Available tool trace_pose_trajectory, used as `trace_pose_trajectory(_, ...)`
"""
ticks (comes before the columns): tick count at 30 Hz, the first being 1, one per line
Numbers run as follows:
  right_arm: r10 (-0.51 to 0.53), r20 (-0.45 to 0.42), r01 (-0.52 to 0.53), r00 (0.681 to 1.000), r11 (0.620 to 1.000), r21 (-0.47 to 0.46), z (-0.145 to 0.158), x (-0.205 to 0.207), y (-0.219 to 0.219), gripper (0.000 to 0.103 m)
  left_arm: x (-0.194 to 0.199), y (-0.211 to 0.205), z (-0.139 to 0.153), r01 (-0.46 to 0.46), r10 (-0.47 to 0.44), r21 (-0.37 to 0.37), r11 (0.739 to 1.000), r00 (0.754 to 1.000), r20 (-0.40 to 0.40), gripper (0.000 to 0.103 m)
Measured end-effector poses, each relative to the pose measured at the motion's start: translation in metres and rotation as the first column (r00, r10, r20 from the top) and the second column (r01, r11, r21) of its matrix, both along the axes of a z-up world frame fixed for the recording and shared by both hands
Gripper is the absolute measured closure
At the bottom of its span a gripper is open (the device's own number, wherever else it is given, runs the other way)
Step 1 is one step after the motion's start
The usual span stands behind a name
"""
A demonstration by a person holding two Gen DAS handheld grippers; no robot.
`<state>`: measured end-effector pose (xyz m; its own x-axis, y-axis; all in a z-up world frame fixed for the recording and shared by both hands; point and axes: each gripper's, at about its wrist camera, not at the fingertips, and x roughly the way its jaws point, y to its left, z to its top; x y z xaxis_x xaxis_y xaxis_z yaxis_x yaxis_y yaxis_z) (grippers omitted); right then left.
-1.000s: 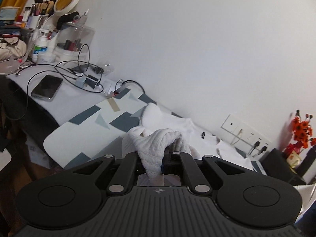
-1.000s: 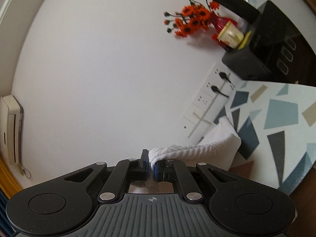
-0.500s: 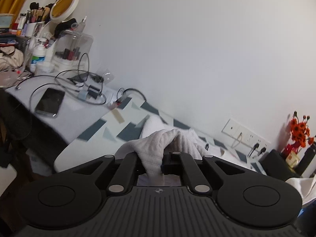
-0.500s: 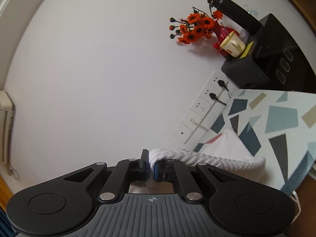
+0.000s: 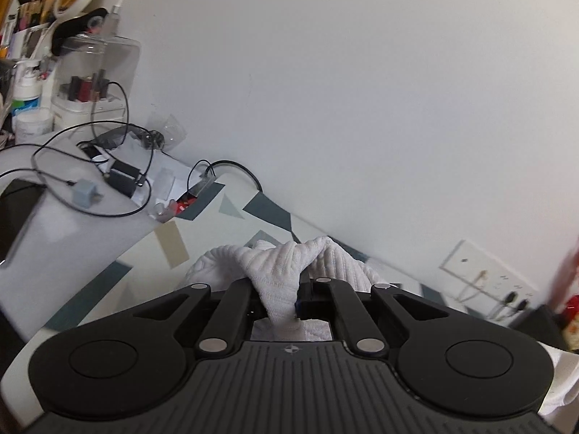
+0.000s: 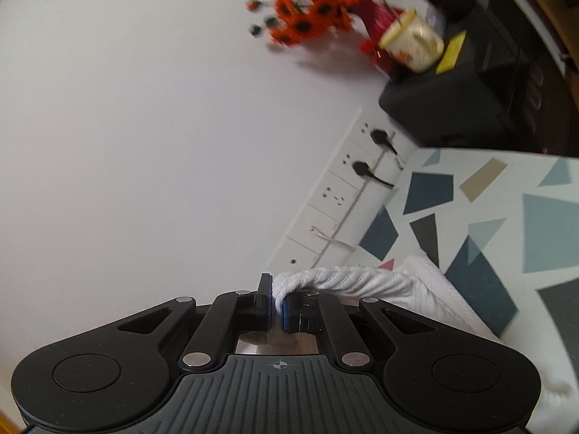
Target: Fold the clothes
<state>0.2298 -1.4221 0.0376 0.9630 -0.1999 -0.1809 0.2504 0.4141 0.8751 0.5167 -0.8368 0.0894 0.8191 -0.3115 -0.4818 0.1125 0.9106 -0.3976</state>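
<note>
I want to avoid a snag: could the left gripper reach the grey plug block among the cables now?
Probably not as things stand. The left gripper is shut on the white garment, so it has no free jaws. The grey plug block also lies off to its left on the white desk, ringed by black cables.

The left hand-held gripper (image 5: 295, 298) is showing a matte black plastic body: a ribbed grey-black deck with a small crosshair mark at its centre, two round discs bulging at the sides, and two pairs of angled link arms pinned with silver rivets. The right hand-held gripper (image 6: 277, 305) is wearing the same build, its fingers (image 6: 263, 298) ending in flat black blocks that are carrying thin blue pads on their inner faces.
</note>
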Motion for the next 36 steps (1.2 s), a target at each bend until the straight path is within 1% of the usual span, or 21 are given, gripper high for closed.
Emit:
trace_pose_trajectory(6, 0.021, -0.124, -0.007, 0.992, 0.993, 0.118, -0.061, 0.088, -0.063, 0.098, 0.080, -0.060, -0.040, -0.011, 0.027, 0.117, 0.993, 0.991, -0.135, 0.098)
trace_pose_trajectory(10, 0.088, -0.248, -0.041, 0.965, 0.981, 0.189, -0.105, 0.145, -0.095, 0.098, 0.117, -0.091, -0.070, 0.009, 0.045, 0.234, 0.972, 0.973, -0.227, 0.097)
trace_pose_trajectory(11, 0.104, -0.279, -0.047, 0.955, 0.978, 0.203, -0.114, 0.157, -0.099, 0.094, 0.126, -0.097, -0.078, 0.018, 0.050, 0.259, 0.966, 0.966, -0.252, 0.096)
trace_pose_trajectory(12, 0.120, -0.309, -0.053, 0.944, 0.975, 0.218, -0.123, 0.169, -0.103, 0.093, 0.133, -0.099, -0.084, 0.029, 0.052, 0.270, 0.962, 0.956, -0.288, 0.094)
trace_pose_trajectory(13, 0.133, -0.323, -0.055, 0.937, 0.969, 0.242, -0.131, 0.176, -0.107, 0.087, 0.140, -0.100, -0.091, 0.041, 0.055, 0.281, 0.959, 0.944, -0.324, 0.089)
trace_pose_trajectory(14, 0.136, -0.318, -0.044, 0.938, 0.959, 0.282, -0.139, 0.180, -0.111, 0.081, 0.147, -0.101, -0.097, 0.053, 0.058, 0.291, 0.955, 0.931, -0.359, 0.087)
trace_pose_trajectory(15, 0.129, -0.304, -0.024, 0.944, 0.944, 0.328, -0.146, 0.180, -0.113, 0.080, 0.154, -0.102, -0.102, 0.066, 0.058, 0.298, 0.952, 0.920, -0.387, 0.082)
trace_pose_trajectory(16, 0.119, -0.289, -0.002, 0.950, 0.928, 0.374, -0.153, 0.179, -0.114, 0.077, 0.158, -0.101, -0.101, 0.080, 0.046, 0.299, 0.951, 0.918, -0.394, 0.074)
trace_pose_trajectory(18, 0.103, -0.271, 0.021, 0.957, 0.908, 0.419, -0.155, 0.177, -0.114, 0.076, 0.166, -0.098, -0.098, 0.110, 0.021, 0.296, 0.949, 0.914, -0.405, 0.060)
trace_pose_trajectory(19, 0.096, -0.264, 0.031, 0.960, 0.899, 0.437, -0.156, 0.176, -0.114, 0.075, 0.169, -0.095, -0.093, 0.128, -0.004, 0.280, 0.951, 0.915, -0.403, 0.058)
trace_pose_trajectory(20, 0.088, -0.258, 0.036, 0.962, 0.898, 0.438, -0.152, 0.174, -0.112, 0.074, 0.171, -0.094, -0.088, 0.158, -0.041, 0.265, 0.951, 0.916, -0.398, 0.058)
trace_pose_trajectory(21, 0.080, -0.253, 0.038, 0.964, 0.902, 0.430, -0.146, 0.171, -0.109, 0.073, 0.172, -0.095, -0.081, 0.210, -0.097, 0.257, 0.943, 0.916, -0.390, 0.058)
trace_pose_trajectory(23, 0.041, -0.229, 0.056, 0.973, 0.914, 0.402, -0.131, 0.164, -0.102, 0.067, 0.171, -0.096, -0.066, 0.309, -0.204, 0.248, 0.918, 0.906, -0.371, 0.057)
trace_pose_trajectory(24, 0.013, -0.215, 0.074, 0.977, 0.919, 0.388, -0.123, 0.159, -0.097, 0.066, 0.167, -0.096, -0.058, 0.337, -0.236, 0.264, 0.904, 0.906, -0.351, 0.056)
trace_pose_trajectory(25, -0.016, -0.200, 0.093, 0.980, 0.920, 0.381, -0.116, 0.155, -0.091, 0.062, 0.163, -0.094, -0.050, 0.337, -0.245, 0.277, 0.900, 0.916, -0.318, 0.052)
trace_pose_trajectory(26, -0.042, -0.185, 0.112, 0.982, 0.917, 0.383, -0.110, 0.150, -0.084, 0.061, 0.158, -0.091, -0.044, 0.321, -0.243, 0.279, 0.905, 0.928, -0.282, 0.049)
trace_pose_trajectory(27, -0.069, -0.169, 0.131, 0.983, 0.913, 0.386, -0.105, 0.146, -0.075, 0.061, 0.152, -0.086, -0.038, 0.294, -0.230, 0.270, 0.917, 0.942, -0.244, 0.043)
trace_pose_trajectory(30, -0.116, -0.154, 0.165, 0.981, 0.921, 0.354, -0.091, 0.136, -0.046, 0.060, 0.134, -0.065, -0.033, 0.223, -0.198, 0.188, 0.957, 0.970, -0.142, 0.024)
trace_pose_trajectory(32, -0.112, -0.183, 0.163, 0.977, 0.941, 0.296, -0.083, 0.131, -0.032, 0.058, 0.132, -0.054, -0.039, 0.213, -0.196, 0.122, 0.970, 0.971, -0.137, 0.022)
trace_pose_trajectory(34, -0.093, -0.244, 0.147, 0.965, 0.966, 0.214, -0.077, 0.131, -0.015, 0.057, 0.136, -0.046, -0.048, 0.202, -0.179, 0.098, 0.975, 0.963, -0.199, 0.022)
trace_pose_trajectory(36, -0.105, -0.317, 0.144, 0.943, 0.984, 0.102, -0.076, 0.141, 0.002, 0.057, 0.136, -0.040, -0.058, 0.192, -0.165, 0.083, 0.978, 0.953, -0.253, 0.022)
